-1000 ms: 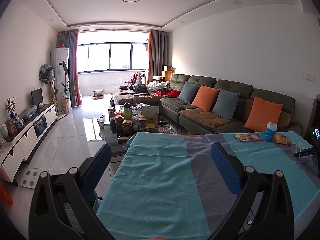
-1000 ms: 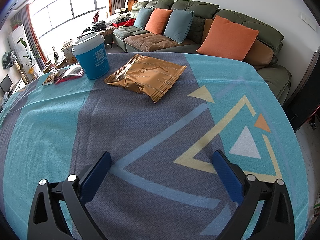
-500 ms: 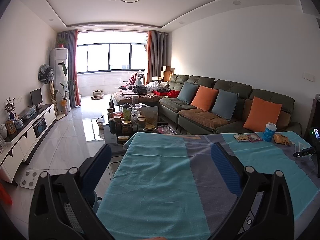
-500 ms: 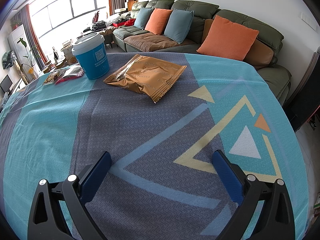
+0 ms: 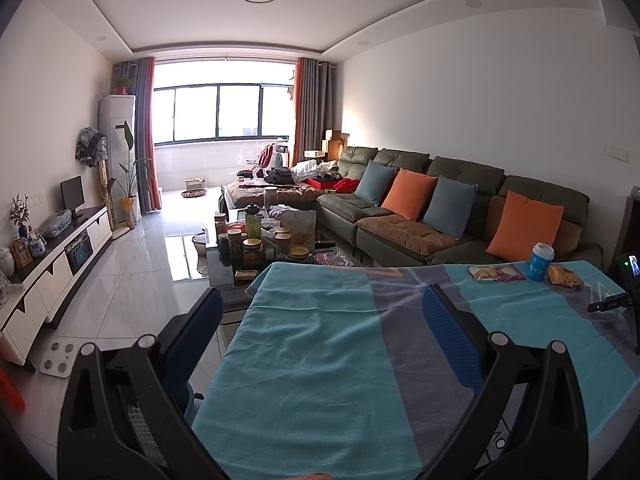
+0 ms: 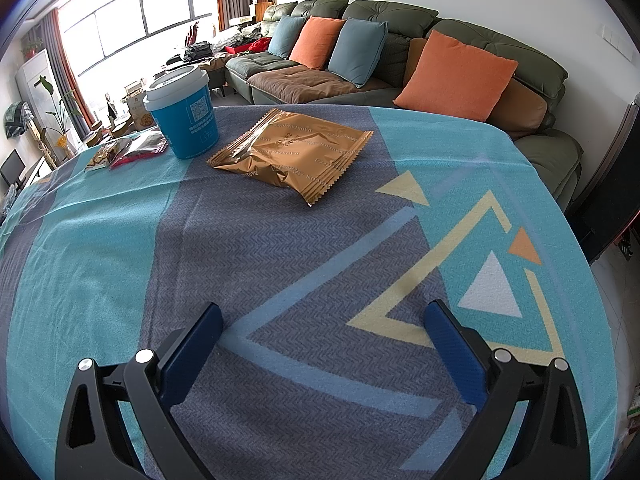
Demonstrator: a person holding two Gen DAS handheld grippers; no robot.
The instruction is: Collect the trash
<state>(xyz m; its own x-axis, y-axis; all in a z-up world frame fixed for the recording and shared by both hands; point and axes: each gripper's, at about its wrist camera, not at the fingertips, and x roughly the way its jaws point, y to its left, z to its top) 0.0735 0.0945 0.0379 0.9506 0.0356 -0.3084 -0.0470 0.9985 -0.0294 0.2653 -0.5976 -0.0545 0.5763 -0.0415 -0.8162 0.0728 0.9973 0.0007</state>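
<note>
Living room, daylight through a wide window (image 5: 208,114). On the table, a cloth (image 6: 280,264) in teal and grey-blue bands with yellow, white and orange triangles.

Right gripper (image 6: 322,312) low over the cloth, jaws spread wide, blue pads (image 6: 200,344) holding nothing. Ahead of it, near the far edge: a gold foil snack wrapper (image 6: 292,152), lying flat and slightly puffed, zigzag-cut ends, repeated lettering printed across it upside down, seemingly "DAOXIANGCUN" though not fully legible. Just beside the wrapper to the left, close but whether touching cannot be told: a blue paper cup (image 6: 184,118) with a white lid, upright, QR code and small white characters on its side, too small to read. Left of the cup, touching its base: two small flat packets (image 6: 128,150), one clear with brownish contents, one red; print unreadable.

Left gripper (image 5: 322,312) held above the opposite end of the same table, jaws likewise wide apart and empty. Seen from there, cup (image 5: 541,262), wrapper (image 5: 564,276) and packets (image 5: 494,273) grouped at the far right end, well apart from that gripper.

Behind the table: a dark green sofa (image 5: 460,184) with orange and blue cushions, a coffee table (image 5: 224,276) crowded with jars.
</note>
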